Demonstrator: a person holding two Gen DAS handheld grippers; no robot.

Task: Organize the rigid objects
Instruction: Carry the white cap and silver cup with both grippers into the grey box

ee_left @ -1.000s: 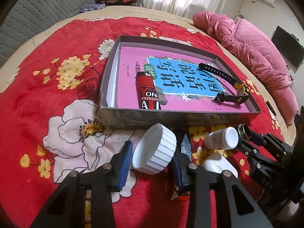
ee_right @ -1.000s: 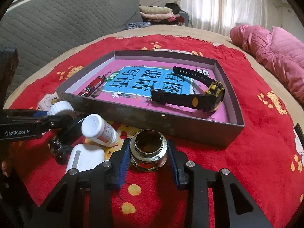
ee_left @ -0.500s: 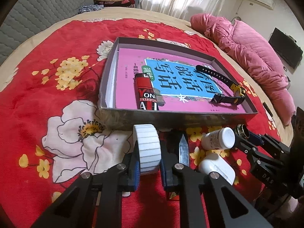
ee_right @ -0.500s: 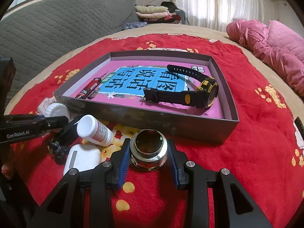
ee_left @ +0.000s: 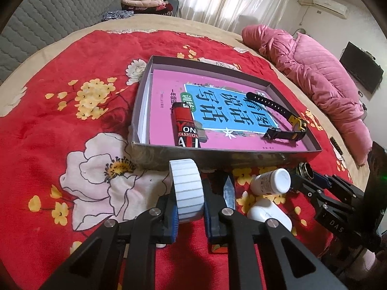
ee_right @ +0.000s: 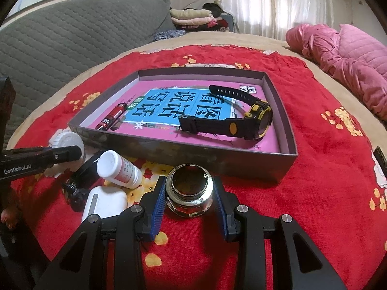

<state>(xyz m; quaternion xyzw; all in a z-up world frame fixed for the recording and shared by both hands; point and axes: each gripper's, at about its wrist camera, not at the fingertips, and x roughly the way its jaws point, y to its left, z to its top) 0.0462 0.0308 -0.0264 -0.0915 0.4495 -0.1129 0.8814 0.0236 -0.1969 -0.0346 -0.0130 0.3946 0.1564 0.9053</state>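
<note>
My left gripper [ee_left: 188,207] is shut on a white ribbed cap [ee_left: 185,181], which stands on edge between the blue pads just before the grey box [ee_left: 217,154]. My right gripper [ee_right: 189,194] is shut on a shiny metal threaded fitting [ee_right: 189,186], close to the box's front wall [ee_right: 217,155]. Inside the box, on a pink and blue book, lie a black and yellow watch [ee_right: 241,120] and a red lighter [ee_left: 185,125]. Between the two grippers on the red cloth lie a white pill bottle [ee_left: 271,183] and a white earbud case [ee_left: 268,215].
A small steel blade [ee_left: 228,191] with a black body lies right of the left fingers. The red floral cloth [ee_left: 72,125] covers a round bed. A pink quilt [ee_left: 314,72] is heaped at the right and folded clothes [ee_right: 193,17] at the back.
The left jaws have closed on the white cap, which went from lying tilted between open fingers to standing edge-on in the grip. The right gripper keeps its hold on the fitting.
</note>
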